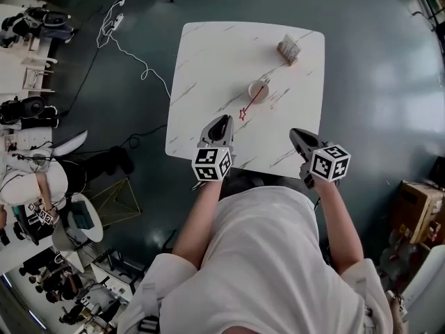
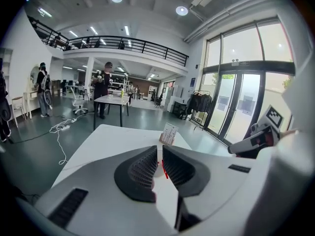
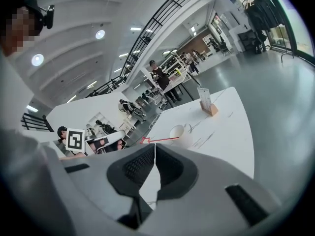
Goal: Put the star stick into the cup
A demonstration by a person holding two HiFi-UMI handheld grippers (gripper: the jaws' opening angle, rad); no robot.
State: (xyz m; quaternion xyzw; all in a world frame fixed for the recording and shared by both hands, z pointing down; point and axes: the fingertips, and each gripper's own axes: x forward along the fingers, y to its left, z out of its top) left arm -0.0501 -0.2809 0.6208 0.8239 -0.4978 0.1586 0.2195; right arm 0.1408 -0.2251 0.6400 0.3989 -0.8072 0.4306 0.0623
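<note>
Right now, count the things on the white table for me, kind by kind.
Cup: 1
Star stick: 1
Card stand: 1
Total: 3

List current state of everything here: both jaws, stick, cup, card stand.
left gripper: jaws slightly apart, nothing held
right gripper: jaws together, empty
star stick: one end at the cup's mouth, star end outside
cup: upright on table
card stand: upright, untouched
</note>
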